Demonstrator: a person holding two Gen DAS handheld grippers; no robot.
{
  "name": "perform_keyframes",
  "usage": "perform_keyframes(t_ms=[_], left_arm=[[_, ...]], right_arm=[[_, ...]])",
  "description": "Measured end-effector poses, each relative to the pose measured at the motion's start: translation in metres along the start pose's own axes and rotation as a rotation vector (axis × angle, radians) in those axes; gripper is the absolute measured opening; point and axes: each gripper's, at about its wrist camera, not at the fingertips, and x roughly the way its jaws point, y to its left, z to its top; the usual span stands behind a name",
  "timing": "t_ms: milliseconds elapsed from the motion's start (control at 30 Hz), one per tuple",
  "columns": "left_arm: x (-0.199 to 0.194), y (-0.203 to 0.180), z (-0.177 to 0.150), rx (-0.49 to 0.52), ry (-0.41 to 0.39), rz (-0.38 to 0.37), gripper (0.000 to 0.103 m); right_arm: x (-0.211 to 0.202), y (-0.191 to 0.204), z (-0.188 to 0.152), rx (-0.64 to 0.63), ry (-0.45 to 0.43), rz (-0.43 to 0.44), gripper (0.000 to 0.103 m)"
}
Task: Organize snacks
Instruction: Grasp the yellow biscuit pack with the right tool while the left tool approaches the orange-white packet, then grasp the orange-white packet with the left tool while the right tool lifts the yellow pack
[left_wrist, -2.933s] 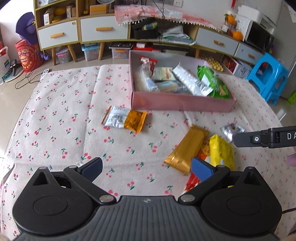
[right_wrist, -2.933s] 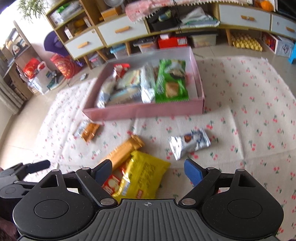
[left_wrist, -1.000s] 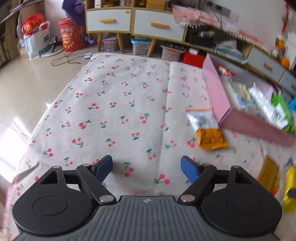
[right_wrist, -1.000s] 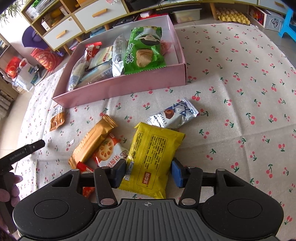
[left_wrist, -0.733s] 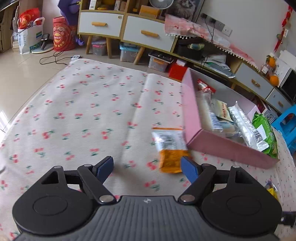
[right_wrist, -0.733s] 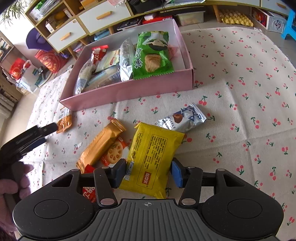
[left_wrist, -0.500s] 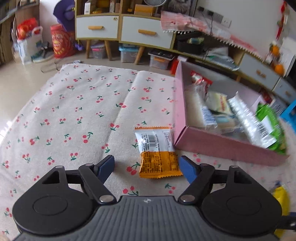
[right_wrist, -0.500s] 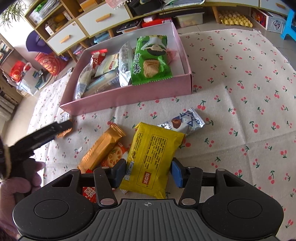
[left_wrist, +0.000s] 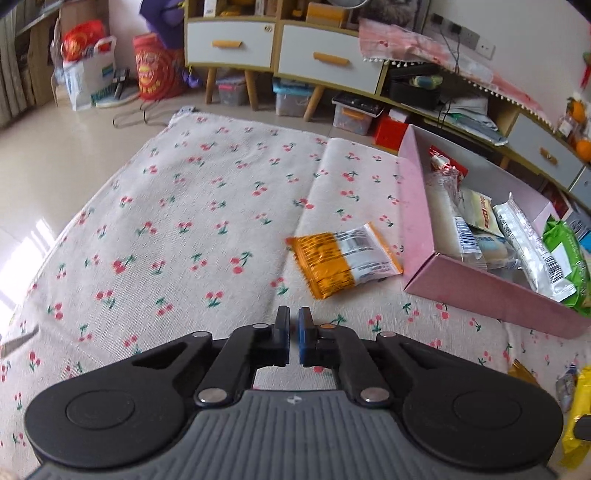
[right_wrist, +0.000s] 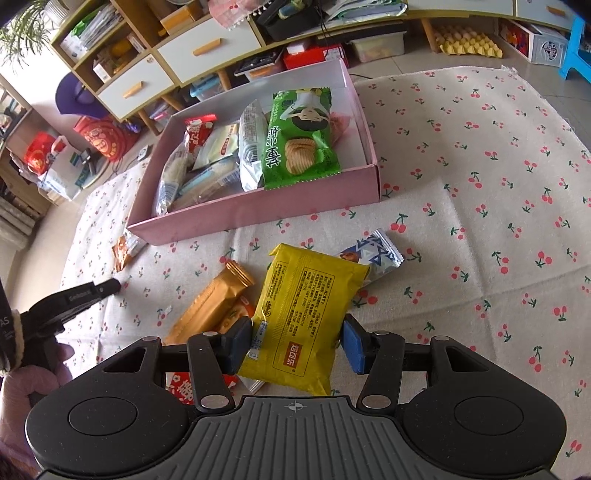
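A pink box (right_wrist: 258, 210) holds several snack packs, with a green chip bag (right_wrist: 299, 140) on the right. My right gripper (right_wrist: 295, 343) is shut on a yellow snack bag (right_wrist: 306, 314) and holds it just above the cloth. A gold bar (right_wrist: 210, 306), a red pack (right_wrist: 184, 387) and a silver-blue wafer pack (right_wrist: 376, 254) lie around it. My left gripper (left_wrist: 291, 332) is shut and empty, just short of an orange-and-silver pack (left_wrist: 343, 258) that lies beside the box (left_wrist: 480, 291). The left gripper also shows in the right wrist view (right_wrist: 110, 286).
Everything lies on a cherry-print cloth (left_wrist: 184, 221) on the floor. Sideboards with drawers (left_wrist: 325, 59) and storage bins stand behind. A blue stool (right_wrist: 576, 40) is at the far right. Red bags (left_wrist: 155, 70) stand at the back left.
My left gripper has closed from wide open and pulled back a little from the orange pack. My right gripper still holds the yellow bag and has moved slightly toward the box.
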Motion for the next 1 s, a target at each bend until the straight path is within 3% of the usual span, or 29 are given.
perform_keyframes(t_ms=[233,400,467,500,567,700,867,1000], left_arm=[[-0.002,0.024,0.003,-0.111,0.012,-0.078,0.012],[0.000,0.024,0.008,-0.187,-0.015,-0.121,0.042],[0.000,0.013,0.010,-0.134,-0.055,-0.117,0.055],[0.001,0.006,0.012,-0.072,-0.079,-0.119,0.068],[0.007,-0.009,0.016,0.080,-0.098,-0.124,0.077],[0.024,-0.024,0.023,0.322,-0.122,-0.102,0.074],[0.040,-0.018,0.023,0.427,-0.104,-0.155,0.075],[0.041,-0.017,0.027,0.439,-0.096,-0.205,0.065]], right_arm=[[-0.003,-0.001,0.002,0.026,-0.007,0.012,0.051],[0.000,0.000,0.004,0.025,-0.004,0.016,0.051],[0.000,0.000,0.005,0.027,-0.002,0.021,0.051],[0.000,-0.001,0.006,0.030,-0.002,0.025,0.051],[0.000,-0.001,0.008,0.035,0.001,0.035,0.051],[-0.001,0.001,0.012,-0.001,-0.003,0.050,0.051],[0.000,0.006,0.020,-0.064,-0.003,0.093,0.051],[0.006,0.007,0.023,-0.062,0.009,0.085,0.051]])
